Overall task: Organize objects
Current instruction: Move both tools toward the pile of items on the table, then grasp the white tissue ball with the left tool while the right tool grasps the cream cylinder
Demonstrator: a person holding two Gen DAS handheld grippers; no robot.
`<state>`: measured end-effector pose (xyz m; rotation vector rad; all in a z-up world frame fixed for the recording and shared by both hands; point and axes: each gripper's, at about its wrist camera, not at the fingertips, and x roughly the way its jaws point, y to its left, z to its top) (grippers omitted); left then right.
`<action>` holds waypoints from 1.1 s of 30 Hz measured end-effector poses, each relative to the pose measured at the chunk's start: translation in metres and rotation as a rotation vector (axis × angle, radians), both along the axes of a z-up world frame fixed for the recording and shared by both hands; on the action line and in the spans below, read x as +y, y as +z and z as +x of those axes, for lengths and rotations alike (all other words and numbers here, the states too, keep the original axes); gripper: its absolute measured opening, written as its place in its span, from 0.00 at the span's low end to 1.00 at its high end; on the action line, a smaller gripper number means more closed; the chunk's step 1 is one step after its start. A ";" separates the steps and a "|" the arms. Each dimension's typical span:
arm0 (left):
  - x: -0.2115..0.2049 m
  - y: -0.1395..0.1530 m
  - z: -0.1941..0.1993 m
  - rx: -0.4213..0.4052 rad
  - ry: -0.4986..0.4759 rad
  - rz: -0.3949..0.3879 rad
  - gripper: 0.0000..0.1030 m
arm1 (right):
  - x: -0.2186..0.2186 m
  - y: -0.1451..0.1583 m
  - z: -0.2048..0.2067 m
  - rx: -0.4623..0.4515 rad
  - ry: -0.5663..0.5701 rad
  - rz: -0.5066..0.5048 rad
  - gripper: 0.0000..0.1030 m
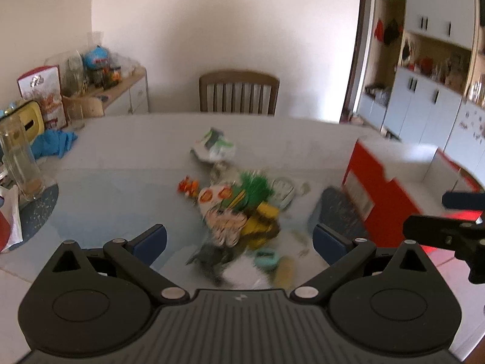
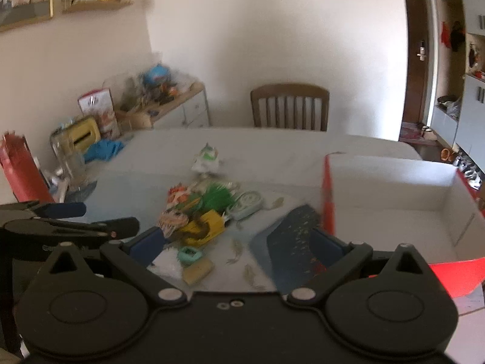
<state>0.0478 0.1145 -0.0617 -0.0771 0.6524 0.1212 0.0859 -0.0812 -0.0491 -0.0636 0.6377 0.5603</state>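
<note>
A pale worktop (image 1: 127,157) is carrying a jumbled pile of small objects (image 1: 239,209); the red box (image 2: 394,206) beside it is sitting empty, so sorting looks unstarted. Left tool (image 1: 239,239) and right tool (image 2: 239,245) are both hanging open, empty.

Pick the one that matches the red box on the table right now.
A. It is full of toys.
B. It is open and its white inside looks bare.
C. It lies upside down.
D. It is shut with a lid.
B: in the right wrist view the red box stands open at the right of the table, showing only white walls and floor, while the toy pile lies outside on the tabletop.
</note>
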 end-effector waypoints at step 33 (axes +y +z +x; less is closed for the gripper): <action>-0.009 -0.089 0.032 0.122 -0.396 0.234 0.65 | 0.084 -0.089 0.068 0.371 0.049 -0.136 0.72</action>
